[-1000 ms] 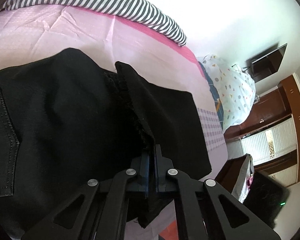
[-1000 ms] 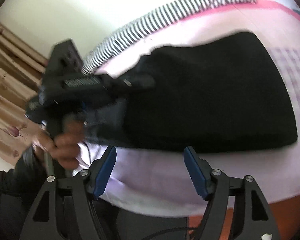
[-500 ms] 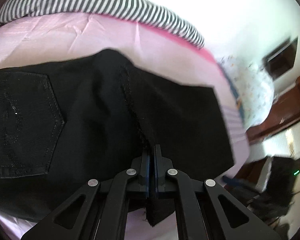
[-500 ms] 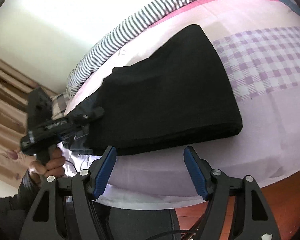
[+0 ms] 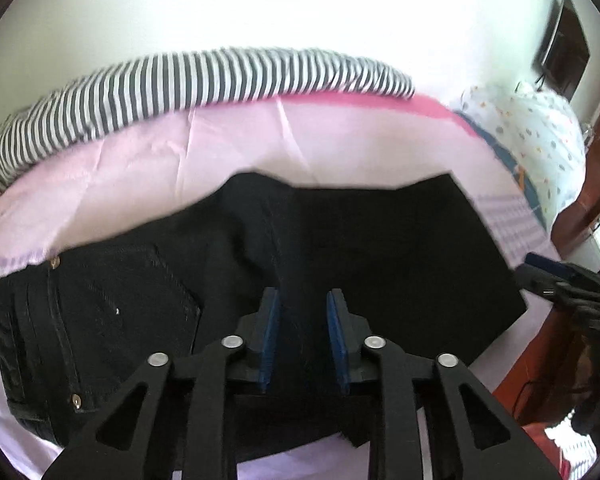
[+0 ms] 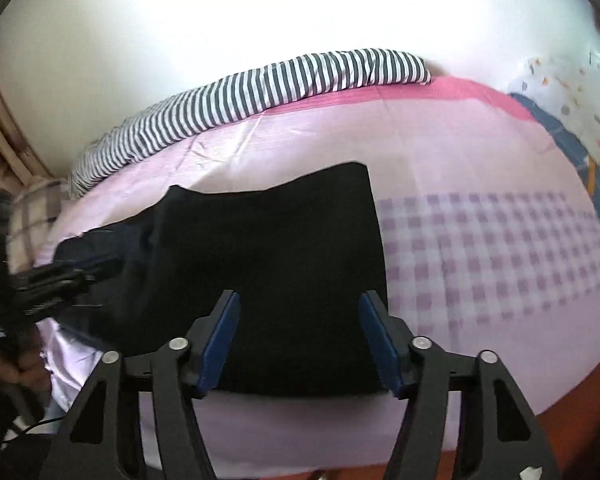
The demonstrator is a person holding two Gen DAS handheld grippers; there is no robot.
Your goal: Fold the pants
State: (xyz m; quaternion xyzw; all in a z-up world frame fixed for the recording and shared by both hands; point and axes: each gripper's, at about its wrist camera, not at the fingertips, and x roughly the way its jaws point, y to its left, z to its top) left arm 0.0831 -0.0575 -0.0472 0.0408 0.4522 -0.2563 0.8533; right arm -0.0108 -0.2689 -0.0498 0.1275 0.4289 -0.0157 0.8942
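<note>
Left wrist view: the left gripper (image 5: 303, 312) is opening, its blue pads apart above the black pants (image 5: 260, 280) with no cloth pinched. The pants lie folded on the pink bed sheet (image 5: 340, 144). The right gripper (image 6: 300, 316) is closing, nothing gripped

Black pants (image 5: 340, 264), folded over into a flat rectangle, back pocket and waistband facing up at one end, lying across a pink bedsheet (image 6: 480, 240).
</note>
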